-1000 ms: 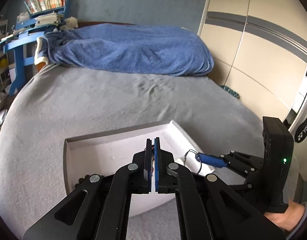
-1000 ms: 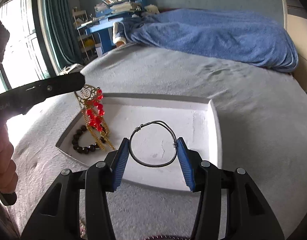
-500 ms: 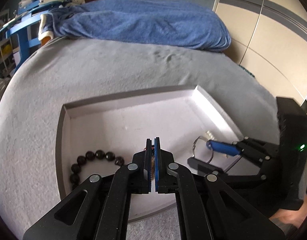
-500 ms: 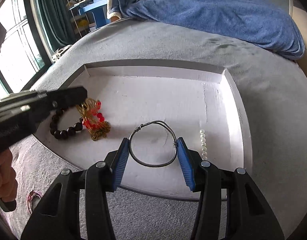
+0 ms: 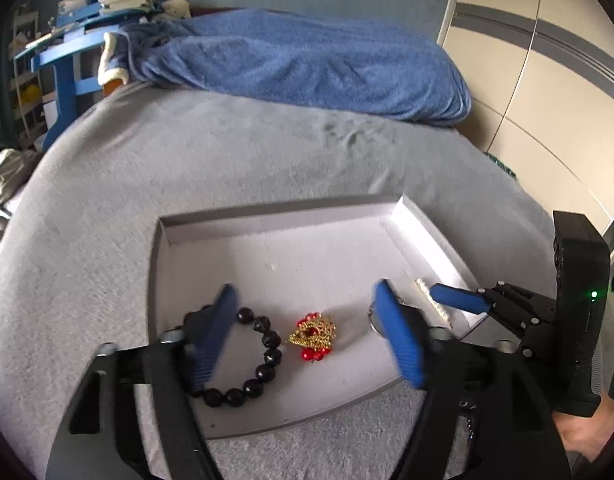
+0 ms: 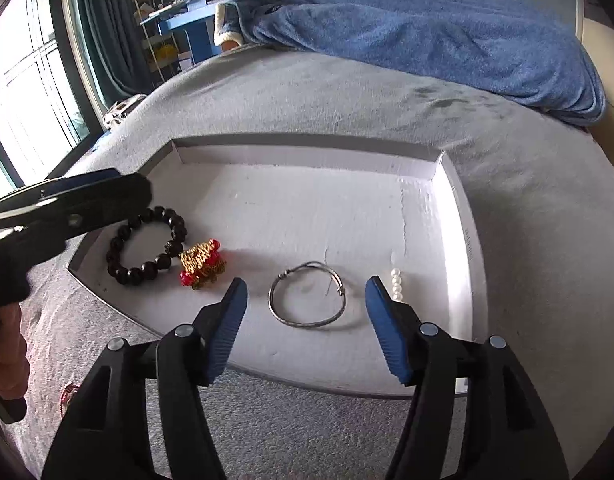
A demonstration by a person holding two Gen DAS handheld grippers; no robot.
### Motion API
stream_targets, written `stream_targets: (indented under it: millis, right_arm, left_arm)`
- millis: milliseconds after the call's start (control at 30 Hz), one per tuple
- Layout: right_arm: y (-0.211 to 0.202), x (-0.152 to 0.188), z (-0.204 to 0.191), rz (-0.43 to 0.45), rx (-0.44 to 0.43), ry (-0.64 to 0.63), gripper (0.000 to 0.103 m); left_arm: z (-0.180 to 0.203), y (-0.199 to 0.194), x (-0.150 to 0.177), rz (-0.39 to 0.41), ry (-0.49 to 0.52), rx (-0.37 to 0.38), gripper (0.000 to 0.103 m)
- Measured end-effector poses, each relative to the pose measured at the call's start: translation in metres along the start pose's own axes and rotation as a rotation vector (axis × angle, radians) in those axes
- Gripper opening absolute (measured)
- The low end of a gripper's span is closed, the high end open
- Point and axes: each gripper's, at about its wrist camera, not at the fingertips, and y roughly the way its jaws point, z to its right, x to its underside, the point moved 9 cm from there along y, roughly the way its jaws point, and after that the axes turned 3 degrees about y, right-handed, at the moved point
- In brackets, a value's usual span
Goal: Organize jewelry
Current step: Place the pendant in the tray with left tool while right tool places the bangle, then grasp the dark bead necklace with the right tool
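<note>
A white tray point(image 5: 267, 216) point(image 6: 307, 152) lies on the grey bed. In it lie a black bead bracelet point(image 5: 263, 360) point(image 6: 143, 246), a gold and red piece point(image 5: 313, 334) point(image 6: 201, 264), a silver wire bangle point(image 6: 307, 300) and a white pearl string point(image 6: 395, 280) point(image 5: 431, 300). My left gripper point(image 5: 307, 332) is open and empty above the gold and red piece. My right gripper point(image 6: 305, 312) is open and empty, its fingers either side of the bangle, which lies flat on the tray. The right gripper also shows in the left wrist view point(image 5: 459, 300).
A blue blanket point(image 5: 307, 60) point(image 6: 427, 36) lies along the far side of the bed. A blue desk with books point(image 5: 75, 52) stands at the back left. A small red item point(image 6: 69, 394) lies on the bed beside the tray. A wardrobe point(image 5: 547, 80) stands on the right.
Both grippers have opened. The left let the gold and red piece drop into the tray beside the black beads. The right let the bangle down onto the tray.
</note>
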Motion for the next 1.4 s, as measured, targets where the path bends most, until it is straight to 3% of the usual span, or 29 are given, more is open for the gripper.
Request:
stream_targets:
  millis: [367,700,967,1400]
  right_arm:
    - [-0.053,0.005,0.008,0.081,-0.016,0.059,0.073]
    - [-0.101,0.043,0.011,0.123,-0.026,0.09,0.075]
    - [-0.114,0.078,0.017,0.112,-0.03,0.1,0.075]
    - [-0.11,0.128,0.05,0.05,-0.004,0.117,0.075]
  left_arm:
    - [-0.004,-0.053,0.006,0.058,0.02,-0.045,0.085]
    - [-0.002,-0.107,0.056,0.068,0.018,-0.065,0.087]
    - [0.001,-0.113,0.101,0.01,0.033,-0.077,0.087]
    - [0.047,-0.093,0.146,-0.063,0.202,-0.021,0.087]
